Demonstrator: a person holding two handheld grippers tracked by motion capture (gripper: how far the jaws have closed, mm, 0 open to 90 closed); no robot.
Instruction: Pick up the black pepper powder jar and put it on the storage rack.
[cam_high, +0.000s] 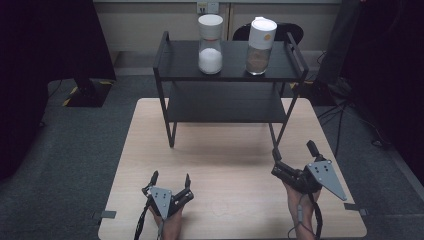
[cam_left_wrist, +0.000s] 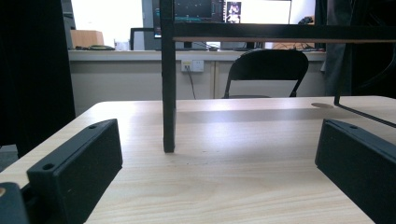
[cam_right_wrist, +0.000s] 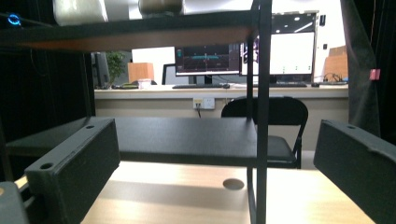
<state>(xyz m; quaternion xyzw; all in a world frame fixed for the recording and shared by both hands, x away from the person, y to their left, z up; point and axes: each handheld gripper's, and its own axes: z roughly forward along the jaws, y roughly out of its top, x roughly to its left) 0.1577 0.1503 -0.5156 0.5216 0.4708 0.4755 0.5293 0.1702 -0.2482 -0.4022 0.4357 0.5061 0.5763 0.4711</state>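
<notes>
Left gripper (cam_high: 170, 178) low over the near left of the table (cam_high: 225, 150), jaws spread, nothing held; ahead and above, upright on the top shelf of the black rack (cam_high: 165, 65), the white-filled jar (cam_high: 210, 44), well apart from it; to its right the brown-filled jar (cam_high: 261, 46), likewise upright; right gripper (cam_high: 294, 149) near the rack's right front leg, jaws wide and empty; probably nearer the brown-filled jar, up and forward-left of it.

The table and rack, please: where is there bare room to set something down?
Bare tabletop lies between the left gripper, right gripper and rack; the lower shelf is bare too. The white jar and brown jar crowd the top shelf's middle.
</notes>
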